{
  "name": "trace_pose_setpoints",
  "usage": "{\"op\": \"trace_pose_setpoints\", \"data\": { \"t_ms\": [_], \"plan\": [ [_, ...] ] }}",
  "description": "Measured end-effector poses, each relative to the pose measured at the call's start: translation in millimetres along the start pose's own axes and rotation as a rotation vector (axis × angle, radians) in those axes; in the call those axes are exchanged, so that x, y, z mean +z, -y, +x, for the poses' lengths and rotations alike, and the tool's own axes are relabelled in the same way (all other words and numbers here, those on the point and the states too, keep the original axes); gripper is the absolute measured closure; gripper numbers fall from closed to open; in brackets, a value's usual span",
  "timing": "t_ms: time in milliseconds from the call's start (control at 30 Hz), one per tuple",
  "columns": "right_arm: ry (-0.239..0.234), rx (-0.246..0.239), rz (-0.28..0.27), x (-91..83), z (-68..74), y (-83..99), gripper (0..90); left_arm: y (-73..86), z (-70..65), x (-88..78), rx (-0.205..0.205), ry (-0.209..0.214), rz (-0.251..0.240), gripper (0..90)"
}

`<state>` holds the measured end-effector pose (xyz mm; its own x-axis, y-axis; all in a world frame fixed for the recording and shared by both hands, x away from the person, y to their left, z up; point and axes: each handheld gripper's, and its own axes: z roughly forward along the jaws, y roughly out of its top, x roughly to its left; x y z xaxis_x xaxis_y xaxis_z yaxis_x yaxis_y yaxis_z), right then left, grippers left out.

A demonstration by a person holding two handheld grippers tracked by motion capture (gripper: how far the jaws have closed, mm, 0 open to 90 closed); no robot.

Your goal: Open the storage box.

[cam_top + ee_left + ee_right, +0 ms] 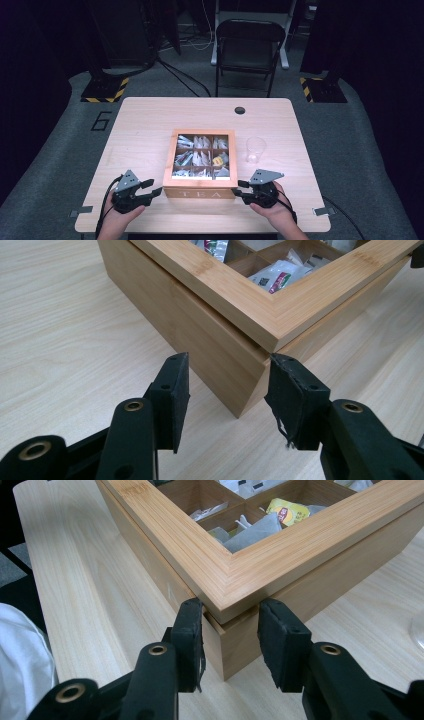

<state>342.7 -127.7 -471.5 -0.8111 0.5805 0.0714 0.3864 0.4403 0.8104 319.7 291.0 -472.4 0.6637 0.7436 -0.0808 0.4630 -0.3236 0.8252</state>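
Dark studio flooring and a folding chair are filling the upper part of the high view, above a pale wooden table. At frame centre a bamboo tea box is sitting, its windowed lid showing compartments of tea bags; a clear plastic cup is standing just right of it. At lower left the left gripper is reaching toward the box's near left corner; in the left gripper view its jaws are standing spread on either side of that corner, neither pad pressing. At lower right the right gripper is meeting the near right corner; in the right gripper view its jaws are straddling the corner under the lid's edge, the left pad touching the wood, the other just clear.
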Motion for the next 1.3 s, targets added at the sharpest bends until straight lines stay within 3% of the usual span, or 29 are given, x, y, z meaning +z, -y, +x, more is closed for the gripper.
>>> {"op": "trace_pose_setpoints", "data": {
  "t_ms": [400,967,1300],
  "plan": [
    [-0.014,0.026,-0.039,-6.8,-1.4,-7.5,64.0,-7.9,-5.8,1.4,0.017,0.018,-0.004,51.7],
    [-0.011,0.021,-0.04,-6.7,-1.2,-7.4,64.3,-16.5,-14.2,11.3,0.035,0.038,-0.025,52.6],
    [-0.013,0.028,-0.045,-7.7,-1.4,-7.2,64.3,-20.1,-14.0,14.5,0.016,0.059,-0.02,52.2]
  ]
}}
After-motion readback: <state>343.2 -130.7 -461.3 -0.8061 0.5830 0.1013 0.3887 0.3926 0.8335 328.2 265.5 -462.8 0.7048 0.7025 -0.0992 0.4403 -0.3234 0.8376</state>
